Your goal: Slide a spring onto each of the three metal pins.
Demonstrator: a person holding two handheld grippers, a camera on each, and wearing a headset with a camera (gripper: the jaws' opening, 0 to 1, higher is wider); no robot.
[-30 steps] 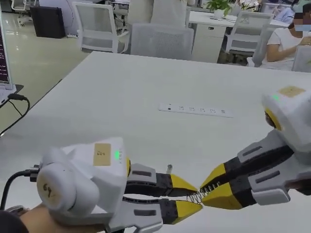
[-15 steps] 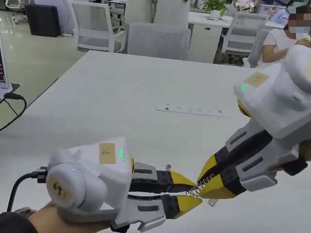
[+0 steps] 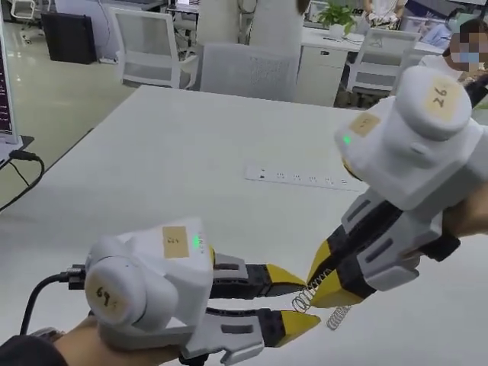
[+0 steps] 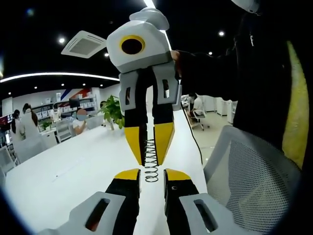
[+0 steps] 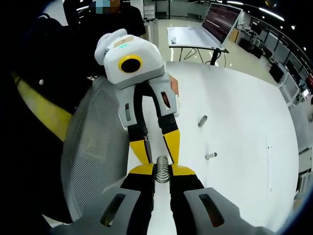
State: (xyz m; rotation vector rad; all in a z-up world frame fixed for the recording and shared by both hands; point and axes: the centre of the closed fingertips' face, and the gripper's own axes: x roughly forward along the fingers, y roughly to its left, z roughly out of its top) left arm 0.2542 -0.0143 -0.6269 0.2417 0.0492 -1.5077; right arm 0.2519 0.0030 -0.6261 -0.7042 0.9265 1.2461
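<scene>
The spring [image 3: 303, 297] is up off the table [image 3: 191, 168], pinched tight in the right gripper [image 3: 314, 292]. Its loose end pokes between the jaws of the left gripper [image 3: 311, 302], which stand apart. A pin [image 5: 202, 120] and a second pin [image 5: 211, 155] sit on the table beside them. A power strip [image 3: 305, 177] lies farther back.

A sticker [image 3: 440, 94] on the right gripper [image 3: 315, 292] reads "26". The round end [image 3: 105, 294] of the left gripper [image 3: 311, 302] bears a handwritten "69"
</scene>
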